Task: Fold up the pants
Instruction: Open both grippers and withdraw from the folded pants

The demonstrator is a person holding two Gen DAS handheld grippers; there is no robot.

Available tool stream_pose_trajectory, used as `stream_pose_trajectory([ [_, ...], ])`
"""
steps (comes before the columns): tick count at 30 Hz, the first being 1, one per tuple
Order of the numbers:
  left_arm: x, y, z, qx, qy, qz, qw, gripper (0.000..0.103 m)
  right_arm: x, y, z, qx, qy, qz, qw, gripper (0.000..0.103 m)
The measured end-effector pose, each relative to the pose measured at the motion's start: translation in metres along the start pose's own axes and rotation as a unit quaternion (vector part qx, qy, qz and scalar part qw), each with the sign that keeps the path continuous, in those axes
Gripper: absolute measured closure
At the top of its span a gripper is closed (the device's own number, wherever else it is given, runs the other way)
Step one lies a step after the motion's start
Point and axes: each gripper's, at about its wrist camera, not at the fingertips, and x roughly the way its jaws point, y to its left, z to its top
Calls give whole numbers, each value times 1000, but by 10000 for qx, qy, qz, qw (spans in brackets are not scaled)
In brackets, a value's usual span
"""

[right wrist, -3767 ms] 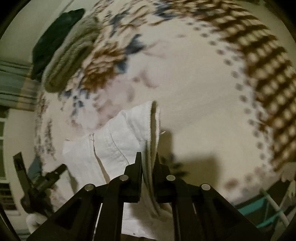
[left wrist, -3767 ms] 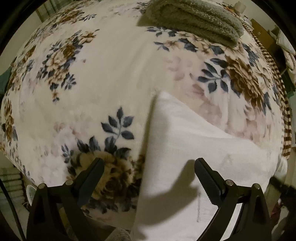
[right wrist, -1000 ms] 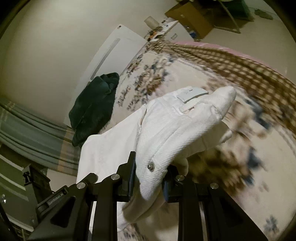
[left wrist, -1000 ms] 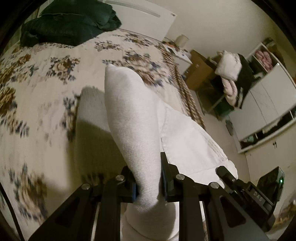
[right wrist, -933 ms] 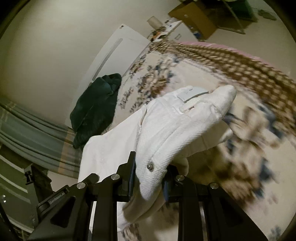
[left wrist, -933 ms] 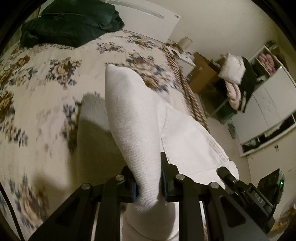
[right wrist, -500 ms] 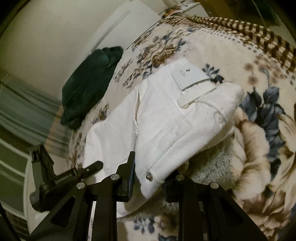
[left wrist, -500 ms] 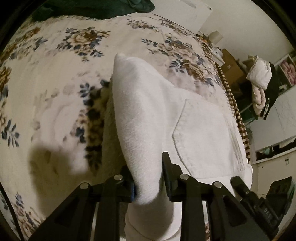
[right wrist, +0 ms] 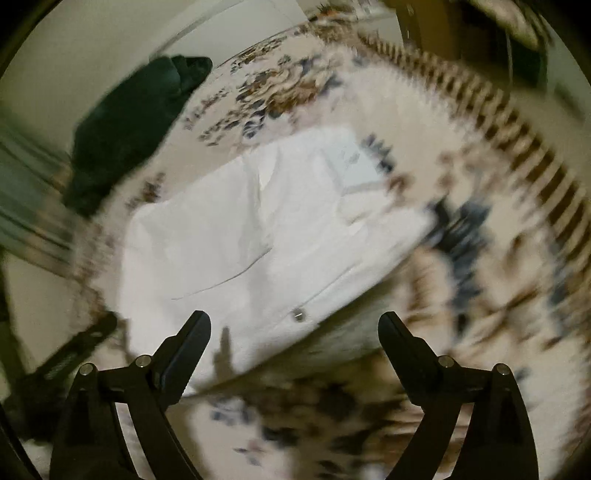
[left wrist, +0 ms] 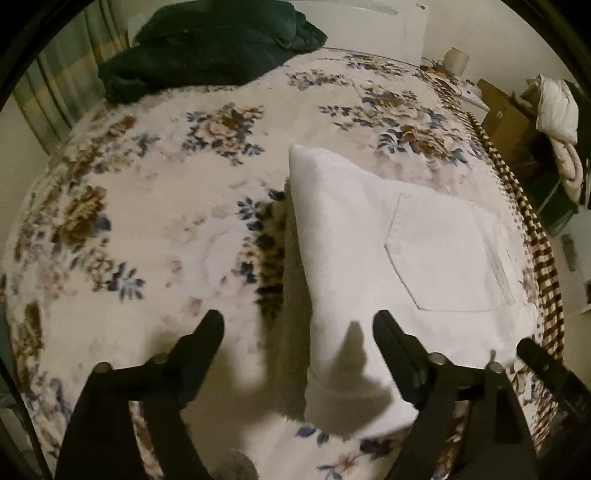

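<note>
The white pants (left wrist: 399,258) lie folded into a compact rectangle on the floral blanket (left wrist: 155,221), back pocket facing up. My left gripper (left wrist: 297,326) is open and empty, just short of the near edge of the pants. In the right wrist view, which is motion-blurred, the pants (right wrist: 258,240) lie flat with a metal button (right wrist: 298,315) at the near edge. My right gripper (right wrist: 293,326) is open and empty just above that edge. The other gripper's finger shows at the lower right of the left wrist view (left wrist: 546,369).
A dark green garment (left wrist: 207,48) is heaped at the far end of the bed by the white headboard (left wrist: 369,22). The blanket's brown checked border (left wrist: 535,240) marks the right edge. Boxes and piled clothes (left wrist: 554,110) stand past it.
Both grippers held the folded pants in the air, lowered them onto the blanket, then opened and let go. The pants now rest flat on the bed.
</note>
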Motion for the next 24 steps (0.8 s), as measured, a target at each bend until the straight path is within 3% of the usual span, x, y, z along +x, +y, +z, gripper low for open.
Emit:
stream_pose_trajectory([
  [3,-15,-6,-3,7,-11,123,9999,4,-26,13,9,-614,-225,-622,9959,6],
  [6,-33,-13,-1,10,-62,145,9999,1,-53,25,17,-1123,-487,-988,9875,2],
  [12,-102,-20,1,-9,-314,159,9994,1,-101,36,22,-1291,-473,-1022,9852,2],
  [15,-144,-25,-2,45,-481,162,9987,0,-146,45,13,-1329,-578,-997,9844,2],
  [24,-304,-36,-33,221,-1063,256,9938,0,-324,74,-32,-1466,-1108,-988,9780,2],
])
